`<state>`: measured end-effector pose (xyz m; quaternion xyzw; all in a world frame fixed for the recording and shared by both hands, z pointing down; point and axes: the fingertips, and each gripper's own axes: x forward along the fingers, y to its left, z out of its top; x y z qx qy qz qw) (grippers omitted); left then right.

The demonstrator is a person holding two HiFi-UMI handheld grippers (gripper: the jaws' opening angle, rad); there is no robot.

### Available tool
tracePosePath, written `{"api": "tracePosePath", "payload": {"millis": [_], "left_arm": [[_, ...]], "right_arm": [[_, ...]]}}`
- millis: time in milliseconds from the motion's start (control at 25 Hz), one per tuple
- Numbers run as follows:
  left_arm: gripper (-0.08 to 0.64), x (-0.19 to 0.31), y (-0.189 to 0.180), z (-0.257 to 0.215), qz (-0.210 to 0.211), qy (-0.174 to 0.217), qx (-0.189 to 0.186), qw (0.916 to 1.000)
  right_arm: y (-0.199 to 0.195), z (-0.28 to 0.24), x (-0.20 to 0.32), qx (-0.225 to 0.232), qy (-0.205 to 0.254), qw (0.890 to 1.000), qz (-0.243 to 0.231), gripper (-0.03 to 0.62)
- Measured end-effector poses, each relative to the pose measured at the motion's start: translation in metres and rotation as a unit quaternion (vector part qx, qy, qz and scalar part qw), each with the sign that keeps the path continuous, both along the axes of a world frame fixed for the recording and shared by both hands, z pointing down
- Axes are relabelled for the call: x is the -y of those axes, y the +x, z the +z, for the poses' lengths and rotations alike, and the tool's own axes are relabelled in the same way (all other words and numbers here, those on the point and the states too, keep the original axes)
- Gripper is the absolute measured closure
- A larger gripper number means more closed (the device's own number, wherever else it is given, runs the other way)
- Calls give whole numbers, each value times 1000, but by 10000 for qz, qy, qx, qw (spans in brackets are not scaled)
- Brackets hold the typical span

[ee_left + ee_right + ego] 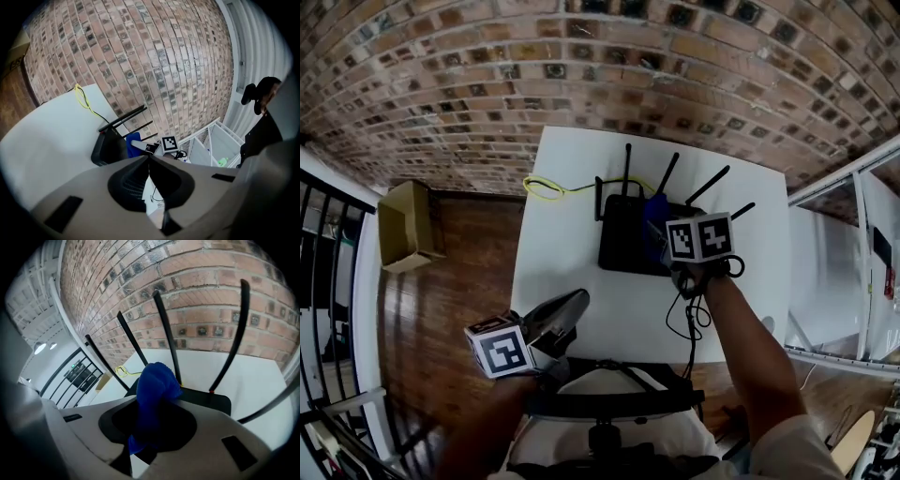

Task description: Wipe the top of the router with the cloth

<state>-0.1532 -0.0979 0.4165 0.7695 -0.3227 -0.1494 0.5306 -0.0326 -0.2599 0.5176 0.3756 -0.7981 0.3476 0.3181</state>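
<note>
White table (pixel 572 291) bearing a router (pixel 623 244) and a yellow cable (pixel 546 190)

The table is standing on a wooden floor (pixel 455 281) with its far edge against a brick wall (pixel 487 84). The black router is sitting flat near that far edge, its antennas rising on the wall side. The cable is lying looped just left of the router and running toward its back. A cardboard box (pixel 405 225) is resting on the floor, left of the table.

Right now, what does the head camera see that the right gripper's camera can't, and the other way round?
Only the head view: the left gripper and a cardboard box on the wooden floor. Only the right gripper view: the right gripper up close, its jaws pinching the cloth. Both: the router, the yellow cable, the white table and the brick wall.
</note>
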Motion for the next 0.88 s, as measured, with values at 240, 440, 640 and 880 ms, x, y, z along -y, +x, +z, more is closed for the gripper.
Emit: {"api": "tracePosePath", "payload": {"millis": [240,440,640,880], "left_arm": [[555,5,21,-1,157,13,-25,9999],[555,7,31,0,238,10,10,9997],[555,4,37,4,342,-38,36,9994],[555,2,36,3,312,-56,17,9995]], "right_arm": [[66,7,-20,-532,77,9984,186,483],[111,11,-34,-916,59,9953,297,483],[143,19,-44,-1212,-70,9914,479,483],[153,52,-65,-1800,-296,9827,309,483]]}}
